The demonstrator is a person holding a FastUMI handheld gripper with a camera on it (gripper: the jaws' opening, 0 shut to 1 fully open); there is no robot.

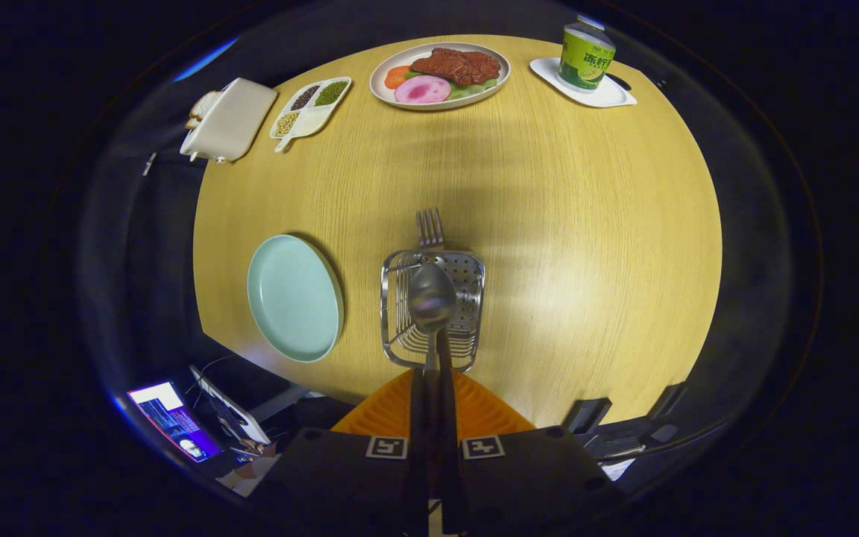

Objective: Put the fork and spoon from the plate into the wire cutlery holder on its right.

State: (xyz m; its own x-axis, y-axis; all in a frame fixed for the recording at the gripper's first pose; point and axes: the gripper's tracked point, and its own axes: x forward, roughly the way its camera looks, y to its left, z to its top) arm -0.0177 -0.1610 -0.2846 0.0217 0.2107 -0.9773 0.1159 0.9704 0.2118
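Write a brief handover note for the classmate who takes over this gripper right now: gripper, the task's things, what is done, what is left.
Gripper: shut on the spoon, held by its handle above the wire holder.
Fork: already in the holder, tines sticking out at its far edge.
Plate: left of the holder, with no cutlery on it.
Done: fork moved.
Left: lower the spoon into the holder and let go.

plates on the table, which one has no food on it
The pale green plate left of the wire holder; the far plate carries meat and vegetables.
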